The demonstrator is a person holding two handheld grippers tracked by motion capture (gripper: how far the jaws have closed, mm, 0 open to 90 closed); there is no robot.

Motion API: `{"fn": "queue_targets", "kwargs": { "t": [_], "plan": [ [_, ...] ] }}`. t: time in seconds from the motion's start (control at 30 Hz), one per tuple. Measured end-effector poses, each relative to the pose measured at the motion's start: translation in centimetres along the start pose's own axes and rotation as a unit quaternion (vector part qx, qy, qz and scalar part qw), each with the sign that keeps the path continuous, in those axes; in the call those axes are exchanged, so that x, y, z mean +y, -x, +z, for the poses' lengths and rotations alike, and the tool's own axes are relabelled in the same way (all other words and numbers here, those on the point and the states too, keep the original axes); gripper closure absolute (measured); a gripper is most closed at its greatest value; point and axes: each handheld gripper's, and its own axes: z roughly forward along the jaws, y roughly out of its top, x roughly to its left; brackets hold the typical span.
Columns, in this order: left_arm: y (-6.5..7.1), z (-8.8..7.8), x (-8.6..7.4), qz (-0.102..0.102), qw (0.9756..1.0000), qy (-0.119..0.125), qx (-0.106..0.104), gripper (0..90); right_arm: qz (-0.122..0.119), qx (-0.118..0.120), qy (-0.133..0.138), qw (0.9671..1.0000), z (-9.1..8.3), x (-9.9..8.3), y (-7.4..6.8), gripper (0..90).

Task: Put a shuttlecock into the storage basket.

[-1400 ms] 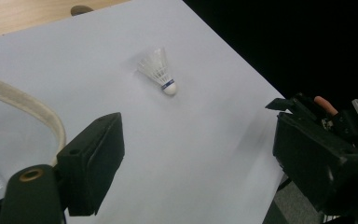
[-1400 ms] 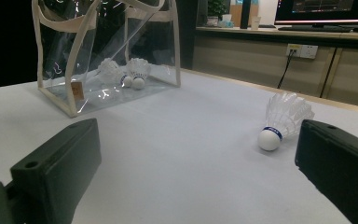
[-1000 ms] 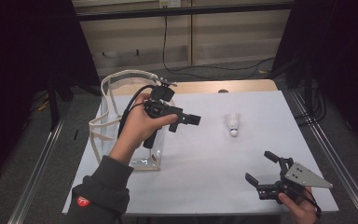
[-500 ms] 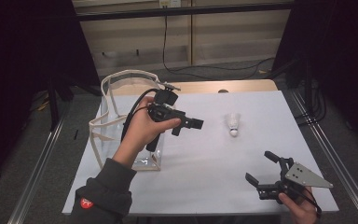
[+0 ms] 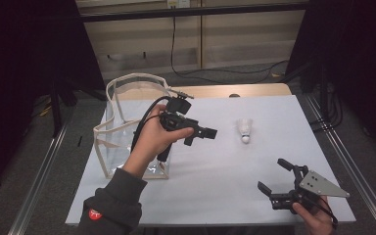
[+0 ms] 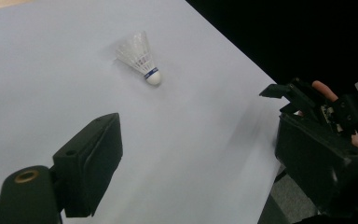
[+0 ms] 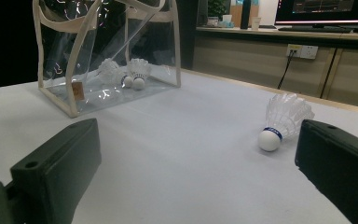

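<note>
The left claw (image 5: 210, 133) hangs mid-frame in the high view, jaws spread and empty, above the table (image 5: 215, 166) and pointing toward the shuttlecock (image 5: 245, 130), which lies on its side right of centre. At lower right, the right claw (image 5: 273, 182) rests spread and empty; a clear bag (image 7: 107, 56) holding two shuttlecocks stands at upper left of the right gripper view.

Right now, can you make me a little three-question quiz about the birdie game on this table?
1. True or false: the shuttlecock on the white table lies on its side.
2. How many shuttlecocks are inside the clear bag?
3. Which is raised above the table: A the left gripper, B the right gripper?

Key: 1 true. 2 two. 3 A.
</note>
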Motion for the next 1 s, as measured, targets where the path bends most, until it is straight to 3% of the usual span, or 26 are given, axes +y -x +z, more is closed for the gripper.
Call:
{"fn": "queue_targets", "kwargs": {
  "t": [0.47,0.6,0.7,1.0],
  "plan": [
    [-0.2,1.2,-0.9,-0.004,1.0000,0.002,-0.005,14.7,0.000,0.001,0.000,1.0000,0.0,0.0,0.0,0.1],
    [0.0,1.6,-1.1,0.003,1.0000,-0.002,0.006,14.2,-0.001,-0.001,0.000,1.0000,0.0,0.0,0.0,0.1],
    [0.0,1.9,-1.2,-0.006,1.0000,-0.001,0.002,13.1,-0.001,0.000,0.000,1.0000,0.0,0.0,0.0,0.1],
    [0.1,2.9,-1.9,-0.003,1.0000,-0.004,0.005,12.4,-0.002,-0.001,0.000,1.0000,0.0,0.0,0.0,0.1]
  ]
}}
